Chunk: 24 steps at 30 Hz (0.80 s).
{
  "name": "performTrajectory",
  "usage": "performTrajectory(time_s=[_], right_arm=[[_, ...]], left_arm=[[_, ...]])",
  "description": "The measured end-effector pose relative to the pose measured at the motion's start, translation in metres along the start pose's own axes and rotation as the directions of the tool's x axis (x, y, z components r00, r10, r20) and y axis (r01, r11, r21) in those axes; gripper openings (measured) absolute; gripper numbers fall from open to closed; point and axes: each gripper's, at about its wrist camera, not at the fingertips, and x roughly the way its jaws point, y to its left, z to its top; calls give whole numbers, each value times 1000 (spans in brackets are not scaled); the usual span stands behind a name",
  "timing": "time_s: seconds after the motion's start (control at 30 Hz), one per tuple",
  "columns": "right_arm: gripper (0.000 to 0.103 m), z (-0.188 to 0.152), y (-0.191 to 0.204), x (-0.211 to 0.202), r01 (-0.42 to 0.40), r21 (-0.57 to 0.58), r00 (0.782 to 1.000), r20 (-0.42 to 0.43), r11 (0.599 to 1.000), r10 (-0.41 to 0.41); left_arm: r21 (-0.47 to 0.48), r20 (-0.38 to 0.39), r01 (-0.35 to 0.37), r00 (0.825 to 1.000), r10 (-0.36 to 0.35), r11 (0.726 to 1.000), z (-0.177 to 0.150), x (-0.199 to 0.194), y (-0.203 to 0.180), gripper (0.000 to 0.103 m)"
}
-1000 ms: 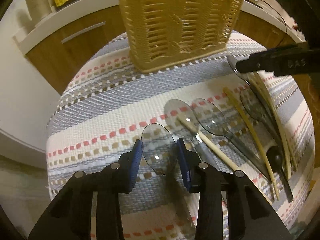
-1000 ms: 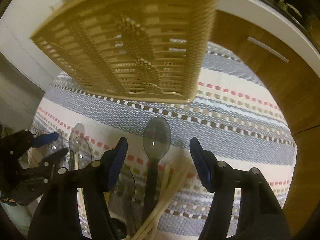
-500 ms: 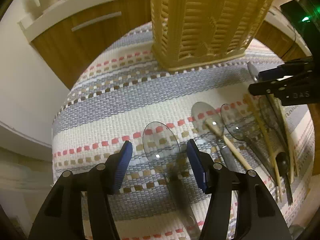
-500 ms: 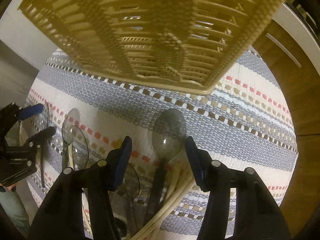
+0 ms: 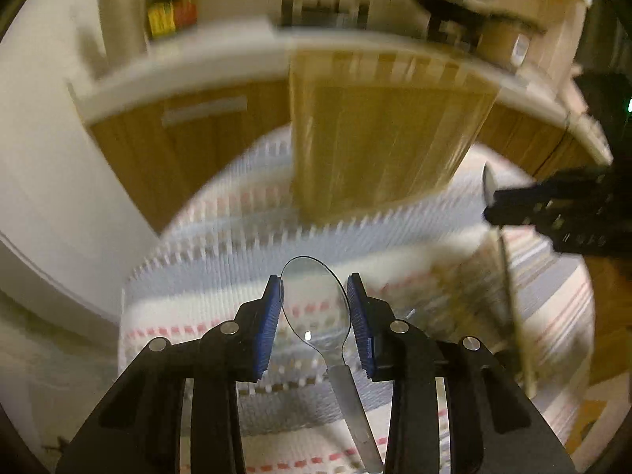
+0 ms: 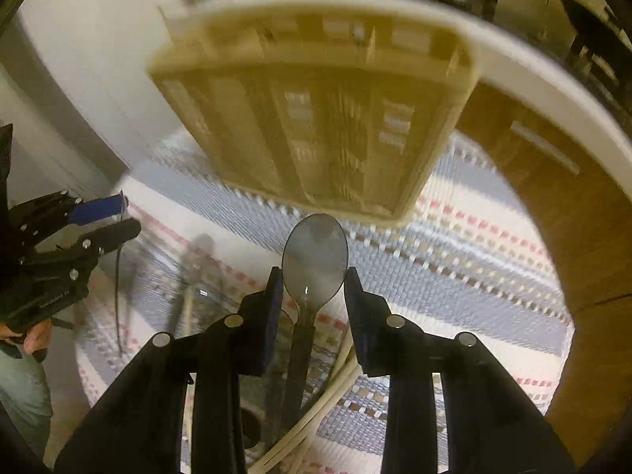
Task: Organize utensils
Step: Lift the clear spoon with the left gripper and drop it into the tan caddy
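Observation:
My left gripper (image 5: 314, 308) is shut on the bowl of a clear plastic spoon (image 5: 316, 312) and holds it above the striped mat (image 5: 221, 245). My right gripper (image 6: 314, 288) is shut on the bowl of a smoky grey plastic spoon (image 6: 315, 260), also lifted. The tan slatted utensil basket (image 5: 379, 134) stands at the back of the mat; the right wrist view shows its open top (image 6: 316, 110) just ahead of the grey spoon. Each gripper shows in the other's view, the right one (image 5: 553, 213) and the left one (image 6: 79, 229).
Several more spoons and wooden chopsticks (image 6: 189, 288) lie on the mat between the grippers. More pale chopsticks (image 6: 316, 414) lie under the right gripper. A wooden cabinet with a white counter (image 5: 189, 110) sits behind the mat. Both views are motion-blurred.
Both grippers have closed on their spoons and lifted them off the mat. Both have risen, so the basket's top now shows in the right wrist view.

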Motion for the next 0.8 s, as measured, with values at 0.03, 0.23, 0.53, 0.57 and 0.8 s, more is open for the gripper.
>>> performTrajectory(time_s=[0.03,0.23,0.53,0.57,0.8], right_arm=[[29,-1,3,-12,-5,-5,999,42,1000,5],[29,11,6,-81,-59,-16,961,269,998,61],[28,65,-20,-174,-61,20,856,515,998,42],[28,71,-21,-178,-49,29,847,531,998,26],[29,96,-39,-163,129,89,813,561,988,-156]], left_arm=[[-2,42,5,999,-5,1000,6,-12,-2,32],[-5,248,23,968,-21,1000,42,-76,-25,32],[-31,464,-59,883,67,998,119,-109,-34,32],[-34,479,-70,874,78,997,123,-110,-35,32],[-69,577,-131,803,147,989,150,-82,-30,32]])
